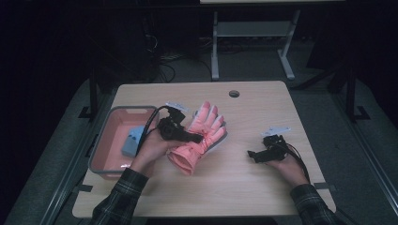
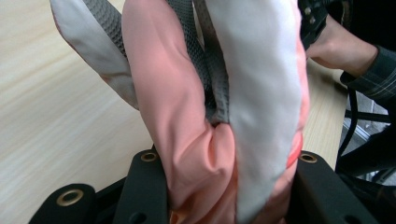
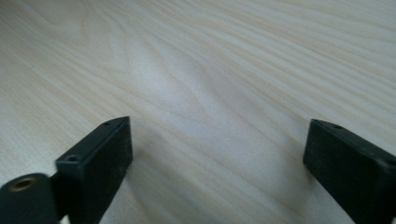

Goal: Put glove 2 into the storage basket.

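Note:
A salmon-pink winter glove (image 1: 210, 124) with grey and white palm panels lies lifted at the cuff near the middle of the wooden table (image 1: 244, 187). My left gripper (image 1: 197, 138) is shut on the glove's cuff end, fingers of the glove pointing away. In the left gripper view the glove (image 2: 187, 102) is bunched and pinched between both black jaws of the left gripper (image 2: 224, 163). My right gripper (image 1: 254, 155) rests low over bare table at the right, pointing left. Its jaws stand wide apart in the right gripper view (image 3: 217, 154), with only wood grain between them.
A pink basin with a grey rim (image 1: 112, 110) sits at the table's left, holding a pale blue object (image 1: 133, 140). A round cable hole (image 1: 233, 93) is near the far edge. The person's other hand (image 2: 336, 46) appears beyond the glove in the left gripper view.

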`<control>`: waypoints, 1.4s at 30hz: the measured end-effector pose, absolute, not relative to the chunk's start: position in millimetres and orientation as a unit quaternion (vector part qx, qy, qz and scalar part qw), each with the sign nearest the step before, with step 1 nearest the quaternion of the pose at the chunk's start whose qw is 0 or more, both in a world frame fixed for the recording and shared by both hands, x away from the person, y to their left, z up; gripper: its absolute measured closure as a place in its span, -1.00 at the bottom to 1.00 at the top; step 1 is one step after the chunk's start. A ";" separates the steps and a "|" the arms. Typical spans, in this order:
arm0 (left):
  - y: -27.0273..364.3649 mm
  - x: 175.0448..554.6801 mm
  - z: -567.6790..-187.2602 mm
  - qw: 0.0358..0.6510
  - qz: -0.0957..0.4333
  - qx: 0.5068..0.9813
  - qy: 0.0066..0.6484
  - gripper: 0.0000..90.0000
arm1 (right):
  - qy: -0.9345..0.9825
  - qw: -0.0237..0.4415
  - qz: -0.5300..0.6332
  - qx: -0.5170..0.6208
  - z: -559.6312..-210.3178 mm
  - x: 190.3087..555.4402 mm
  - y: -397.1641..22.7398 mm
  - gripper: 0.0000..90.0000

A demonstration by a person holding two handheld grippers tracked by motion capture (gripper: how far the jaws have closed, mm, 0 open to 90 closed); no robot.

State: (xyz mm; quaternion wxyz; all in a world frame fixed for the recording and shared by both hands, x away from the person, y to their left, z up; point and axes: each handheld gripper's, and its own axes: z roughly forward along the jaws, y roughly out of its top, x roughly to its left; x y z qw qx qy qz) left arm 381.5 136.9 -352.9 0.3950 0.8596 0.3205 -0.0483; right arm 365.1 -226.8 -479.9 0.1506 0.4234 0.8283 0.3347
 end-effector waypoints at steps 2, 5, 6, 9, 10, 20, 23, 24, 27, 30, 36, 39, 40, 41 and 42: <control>140.5 381.7 -350.3 0.396 -0.045 0.858 0.325 0.39 | 0.825 0.154 0.339 0.425 -482.8 366.0 -226.6 -0.99; 157.2 382.7 -339.9 0.398 -0.032 0.852 0.338 0.39 | 0.823 0.156 0.345 0.423 -483.8 365.8 -227.1 -0.99; 161.8 383.0 -337.4 0.399 -0.028 0.851 0.341 0.39 | 0.823 0.156 0.345 0.424 -483.7 365.7 -227.1 -0.99; 175.8 383.3 -330.6 0.403 -0.020 0.844 0.353 0.39 | 0.823 0.157 0.345 0.423 -483.8 365.8 -227.1 -0.99; 180.6 383.4 -328.7 0.403 -0.018 0.843 0.357 0.39 | 0.823 0.157 0.345 0.423 -483.8 365.8 -227.1 -0.99; 233.2 385.2 -316.5 0.406 0.005 0.821 0.401 0.39 | 0.823 0.157 0.345 0.423 -483.8 365.9 -227.1 -0.99; 246.1 385.1 -316.2 0.405 0.010 0.814 0.415 0.39 | 0.823 0.156 0.345 0.423 -483.7 365.9 -227.1 -0.99; 259.2 384.8 -317.0 0.405 0.016 0.808 0.428 0.39 | 0.823 0.157 0.345 0.423 -483.8 365.9 -227.1 -0.99; 280.0 384.5 -319.8 0.406 0.022 0.797 0.447 0.39 | 0.823 0.156 0.345 0.423 -483.8 365.9 -227.1 -0.99; 297.3 385.2 -326.1 0.401 0.025 0.787 0.468 0.38 | 0.823 0.156 0.345 0.423 -483.8 365.9 -227.0 -0.99; 320.8 387.7 -346.1 0.384 0.022 0.776 0.501 0.38 | 0.823 0.156 0.345 0.423 -483.7 366.0 -227.1 -0.99; 327.9 389.7 -355.7 0.389 0.014 0.764 0.515 0.37 | 0.823 0.156 0.345 0.423 -483.7 365.9 -227.0 -0.99; 327.9 389.7 -355.7 0.389 0.014 0.764 0.515 0.37 | 0.823 0.156 0.345 0.423 -483.8 365.9 -227.0 -0.99; 329.6 390.2 -358.0 0.387 0.016 0.762 0.519 0.37 | 0.823 0.156 0.345 0.423 -483.8 365.9 -227.0 -0.99; 333.9 391.8 -362.8 0.385 0.016 0.757 0.528 0.37 | 0.823 0.156 0.345 0.423 -483.7 365.9 -227.0 -0.99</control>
